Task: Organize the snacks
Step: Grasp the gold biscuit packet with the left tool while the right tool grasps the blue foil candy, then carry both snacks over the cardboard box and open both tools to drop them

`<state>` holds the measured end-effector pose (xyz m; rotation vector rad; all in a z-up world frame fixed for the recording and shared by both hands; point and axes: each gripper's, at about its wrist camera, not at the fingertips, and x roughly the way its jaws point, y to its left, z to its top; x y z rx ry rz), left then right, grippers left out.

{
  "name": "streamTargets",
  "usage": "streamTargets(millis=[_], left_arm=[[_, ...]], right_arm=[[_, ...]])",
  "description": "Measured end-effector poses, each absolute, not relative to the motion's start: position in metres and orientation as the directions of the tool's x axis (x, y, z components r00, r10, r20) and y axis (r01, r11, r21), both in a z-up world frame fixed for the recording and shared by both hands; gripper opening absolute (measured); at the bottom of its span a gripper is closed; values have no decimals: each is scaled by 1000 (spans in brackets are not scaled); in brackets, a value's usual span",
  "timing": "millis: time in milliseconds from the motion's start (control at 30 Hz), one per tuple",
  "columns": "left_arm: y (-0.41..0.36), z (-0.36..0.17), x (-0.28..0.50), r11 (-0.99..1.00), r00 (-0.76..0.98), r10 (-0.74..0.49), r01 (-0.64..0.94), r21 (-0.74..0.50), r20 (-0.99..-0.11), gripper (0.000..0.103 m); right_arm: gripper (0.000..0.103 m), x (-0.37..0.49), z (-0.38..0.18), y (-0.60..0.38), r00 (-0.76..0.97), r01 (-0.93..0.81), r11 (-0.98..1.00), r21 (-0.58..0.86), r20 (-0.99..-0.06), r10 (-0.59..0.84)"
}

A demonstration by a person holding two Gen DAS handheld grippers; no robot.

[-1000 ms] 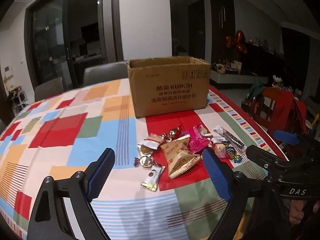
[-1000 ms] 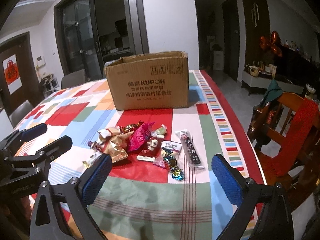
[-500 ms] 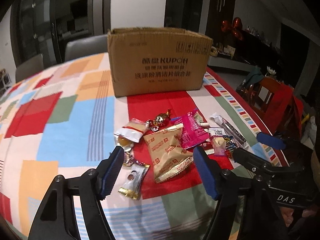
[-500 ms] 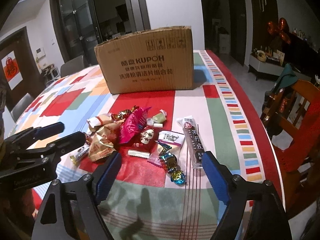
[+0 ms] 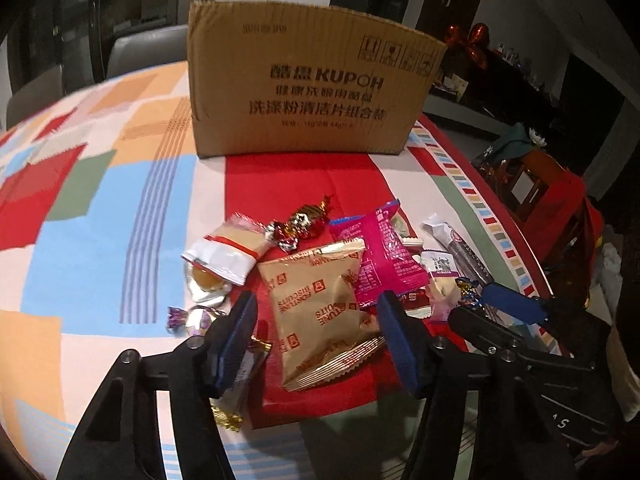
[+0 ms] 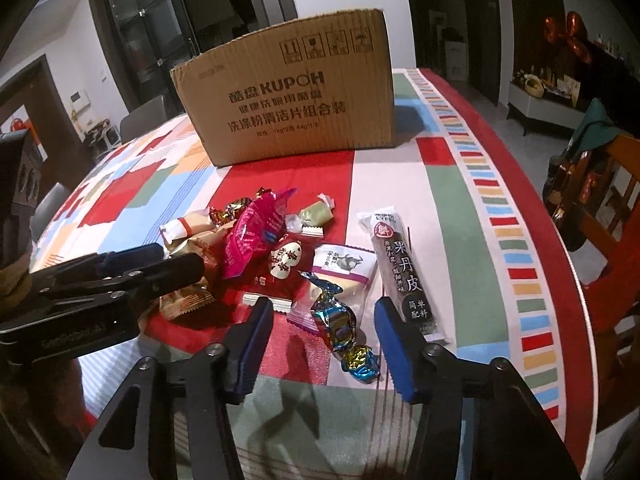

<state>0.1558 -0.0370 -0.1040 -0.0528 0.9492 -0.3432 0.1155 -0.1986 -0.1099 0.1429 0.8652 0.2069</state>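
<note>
A pile of wrapped snacks lies on the patchwork tablecloth in front of an open cardboard box [image 5: 312, 92] [image 6: 296, 96]. My left gripper [image 5: 316, 300] hangs low over the pile, its jaws closing. A gold biscuit packet [image 5: 316, 320] lies between its blue pads, which do not press on it. My right gripper [image 6: 324, 304] is also closing, either side of a blue foil candy [image 6: 340, 328] that it does not touch. A dark long bar [image 6: 404, 272] lies just right of it. A pink packet [image 5: 384, 256] rests mid-pile.
A white-and-red packet [image 5: 228, 252], a red-gold foil candy [image 5: 304, 220] and a white-purple packet [image 6: 344, 268] sit around the pile. The table's right edge [image 6: 560, 280] curves near a wooden chair [image 6: 612, 208] draped in red. Grey chairs stand behind the table.
Both grippers have come down and forward onto the snack pile, tilting further downward. Their jaws have narrowed from wide open to roughly half, the left around the biscuit packet, the right around the blue candy.
</note>
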Motion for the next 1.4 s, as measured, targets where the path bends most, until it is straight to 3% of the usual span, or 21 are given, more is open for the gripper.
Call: streamTargets(millis=[300, 433, 867, 1400], left_arm=[[-41, -109, 162, 942, 517, -318, 268, -202, -795, 48], [-42, -106, 160, 944, 529, -310, 269, -190, -790, 43], [-40, -77, 137, 944, 594, -311, 282, -170, -742, 42], [-25, -9, 111, 949, 760, -290, 305, -75, -582, 42]], right_arm=[[25, 120, -117, -200, 610, -124, 967, 223, -751, 252], [24, 119, -115, -201, 613, -126, 965, 230, -747, 258], [24, 104, -79, -201, 685, -142, 967, 211, -684, 250], [24, 95, -13, -190, 774, -197, 965, 174, -577, 262]])
